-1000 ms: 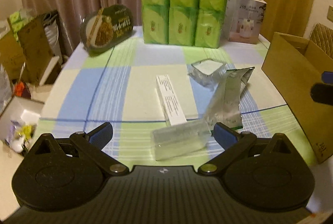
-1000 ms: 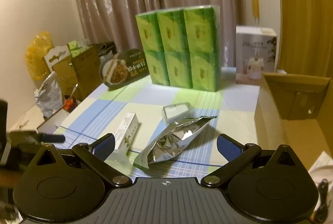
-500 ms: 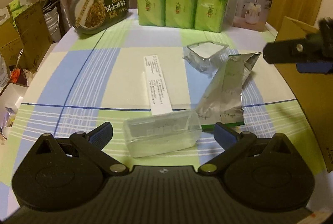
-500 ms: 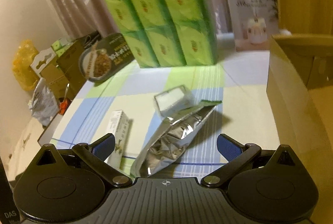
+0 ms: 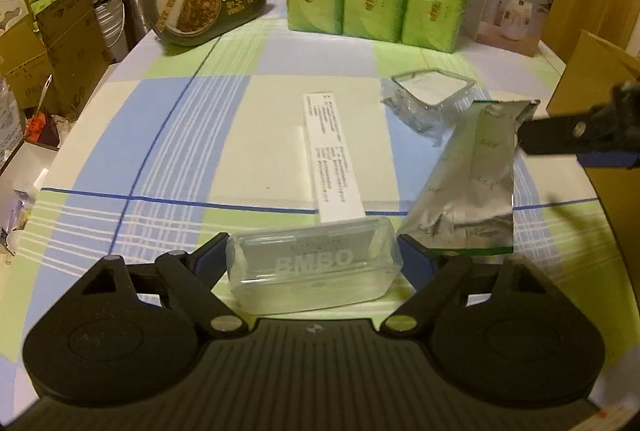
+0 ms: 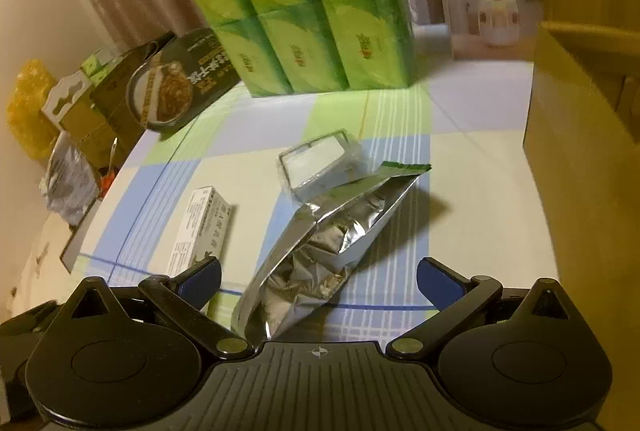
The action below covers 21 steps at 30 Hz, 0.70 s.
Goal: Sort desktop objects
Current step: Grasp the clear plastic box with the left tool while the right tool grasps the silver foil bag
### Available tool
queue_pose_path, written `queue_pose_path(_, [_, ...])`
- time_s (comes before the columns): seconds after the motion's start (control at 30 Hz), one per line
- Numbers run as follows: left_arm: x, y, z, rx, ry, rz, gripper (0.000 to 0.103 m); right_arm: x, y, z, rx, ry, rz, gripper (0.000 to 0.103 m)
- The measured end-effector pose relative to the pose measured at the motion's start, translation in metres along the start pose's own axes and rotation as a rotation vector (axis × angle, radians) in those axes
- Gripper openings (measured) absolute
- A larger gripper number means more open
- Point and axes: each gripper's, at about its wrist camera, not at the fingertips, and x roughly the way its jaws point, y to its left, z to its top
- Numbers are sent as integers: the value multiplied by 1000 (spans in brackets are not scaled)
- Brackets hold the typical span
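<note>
The clear case (image 5: 314, 267) lies crosswise between the fingers of the left claw (image 5: 314, 257), its long axis running from one finger to the other, so the grip is set across the ends of the case. The jaws have just been closing with the case between them; the blue pads are seen at or against its two ends, but whether they already press cannot be told, and the case is judged not yet lifted from the tabletop (image 5: 240, 147). The foil pouch (image 6: 320, 251) lies straight ahead of the right claw (image 6: 318, 281), its long axis pointing away from the claw and leaning to the right, with its near end between the widely spread fingers and untouched by either. The left claw is therefore the nearer to the case, the right to the pouch. The case is of rigid, translucent plastic with rounded corners and raised lettering. The pouch is of crinkled silver foil, lumpy with contents, with a green edge at its far end. A long white carton (image 5: 334, 159), matt and printed, lies just behind the case, and a wrapped square box (image 5: 430, 91) just beyond the pouch. The tabletop is covered in a smooth checked cloth, and an open cardboard box (image 6: 580, 167) stands at the right.
</note>
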Motion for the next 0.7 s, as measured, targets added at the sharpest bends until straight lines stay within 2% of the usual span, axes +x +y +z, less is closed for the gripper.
queue_pose_path(0.2, [-9, 6, 5, 38, -34, 21, 85, 26, 3, 4, 3, 37, -17, 101])
queue_pose_path(0.4, [-9, 13, 8, 14, -34, -8, 85, 52, 1, 4, 28, 65, -44, 101])
queue_pose_path(0.57, [-12, 18, 13, -16, -58, -23, 85, 63, 5, 2, -39, 69, -74, 101])
queue_pose_path(0.6, [-12, 18, 13, -14, -58, -25, 85, 64, 5, 0, -55, 74, -75, 99])
queue_pose_path(0.67, [-12, 16, 13, -4, -58, -29, 85, 64, 7, -2, -78, 83, -55, 82])
queue_pose_path(0.7, [-11, 15, 13, 0, -57, -31, 85, 62, 8, -2, -86, 85, -47, 79])
